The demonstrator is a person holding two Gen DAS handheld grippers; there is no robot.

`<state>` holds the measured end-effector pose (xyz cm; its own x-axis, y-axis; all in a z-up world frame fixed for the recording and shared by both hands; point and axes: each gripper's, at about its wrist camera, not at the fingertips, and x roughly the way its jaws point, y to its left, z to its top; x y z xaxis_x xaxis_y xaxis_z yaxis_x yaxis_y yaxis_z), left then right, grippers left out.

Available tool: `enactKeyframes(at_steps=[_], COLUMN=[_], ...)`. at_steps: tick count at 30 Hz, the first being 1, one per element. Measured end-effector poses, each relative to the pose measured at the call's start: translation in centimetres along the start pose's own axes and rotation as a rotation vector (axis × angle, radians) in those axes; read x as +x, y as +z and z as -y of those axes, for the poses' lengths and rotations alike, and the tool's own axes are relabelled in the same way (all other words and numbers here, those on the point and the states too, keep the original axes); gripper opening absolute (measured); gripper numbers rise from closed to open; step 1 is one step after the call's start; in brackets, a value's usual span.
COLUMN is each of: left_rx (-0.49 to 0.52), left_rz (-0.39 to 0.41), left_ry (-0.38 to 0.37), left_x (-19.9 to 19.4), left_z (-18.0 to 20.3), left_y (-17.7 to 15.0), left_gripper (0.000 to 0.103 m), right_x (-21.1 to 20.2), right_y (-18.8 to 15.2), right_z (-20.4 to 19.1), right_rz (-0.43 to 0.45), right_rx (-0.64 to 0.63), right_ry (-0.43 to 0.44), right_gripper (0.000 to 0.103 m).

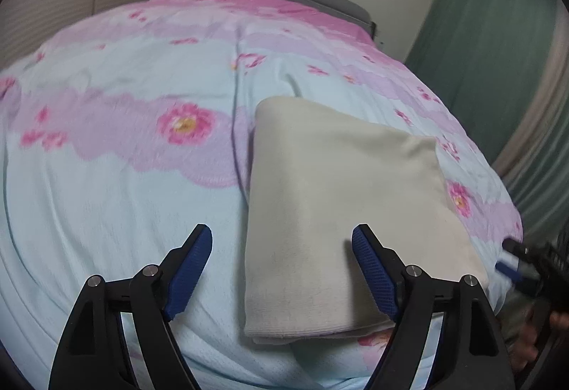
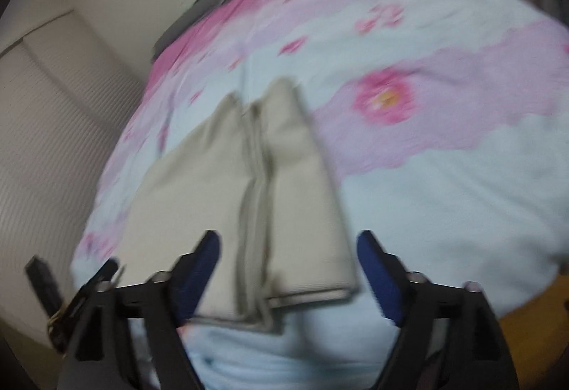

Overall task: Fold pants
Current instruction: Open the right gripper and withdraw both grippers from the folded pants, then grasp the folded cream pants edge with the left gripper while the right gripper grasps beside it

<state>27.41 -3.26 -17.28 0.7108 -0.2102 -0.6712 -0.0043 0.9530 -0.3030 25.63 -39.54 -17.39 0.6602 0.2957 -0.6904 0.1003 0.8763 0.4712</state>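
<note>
Two grippers are present, each with two blue-padded fingers. The left gripper (image 1: 281,244) is released, fingers spread wide with nothing gripped; one finger stands over the folded cloth, the other over bare bedding. The right gripper (image 2: 288,251) is likewise released, fingers spread to either side of the cloth's near end. One pair of beige pants (image 1: 341,212) lies folded into a compact rectangle on the bed, near its front edge. One floral bedspread (image 1: 124,212), pale blue with pink bands, covers the bed. Nothing obstructs the pants. The left wrist view alone shows a green curtain (image 1: 490,45); the blurred right wrist view alone shows the stacked fold edges.
</note>
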Motion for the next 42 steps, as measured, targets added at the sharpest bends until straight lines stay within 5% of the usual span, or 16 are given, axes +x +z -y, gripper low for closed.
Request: enactKeyframes(at_steps=[5, 15, 20, 22, 28, 32, 35, 37, 42], left_rx=[-0.105, -0.19, -0.178, -0.179, -0.182, -0.172, -0.171, -0.175, -0.141], left_rz=[-0.044, -0.088, -0.068, -0.07, -0.079, -0.082, -0.079, -0.078, -0.039], left_ry=[-0.006, -0.104, -0.098, -0.094, -0.102, -0.109, -0.109, -0.112, -0.093], left_x=[1.1, 3.3, 3.8, 3.8, 4.1, 4.2, 4.3, 4.4, 4.0], left_z=[-1.3, -0.8, -0.6, -0.3, 0.2, 0.6, 0.6, 0.5, 1.0], left_y=[-0.8, -2.5, -2.6, -2.5, -2.5, -2.7, -2.7, -2.7, -3.1], left_gripper=[0.094, 0.096, 0.1, 0.099, 0.099, 0.098, 0.098, 0.098, 0.092], right_x=[1.5, 4.4, 5.4, 6.3, 5.5, 5.3, 6.1, 7.0, 8.7], right_y=[-1.9, -3.7, -3.8, -3.8, -3.7, -3.6, -3.6, -3.5, -3.4], right_z=[2.0, 2.7, 1.8, 1.8, 1.2, 1.0, 1.6, 1.3, 0.4], right_rz=[-0.024, -0.042, -0.078, -0.111, -0.067, -0.047, -0.06, -0.078, -0.124], right_rx=[0.162, 0.352, 0.275, 0.256, 0.192, 0.199, 0.246, 0.254, 0.195], right_ry=[0.018, 0.33, 0.272, 0.202, 0.099, 0.107, 0.213, 0.273, 0.249], right_gripper=[0.087, 0.091, 0.091, 0.081, 0.082, 0.089, 0.103, 0.103, 0.103])
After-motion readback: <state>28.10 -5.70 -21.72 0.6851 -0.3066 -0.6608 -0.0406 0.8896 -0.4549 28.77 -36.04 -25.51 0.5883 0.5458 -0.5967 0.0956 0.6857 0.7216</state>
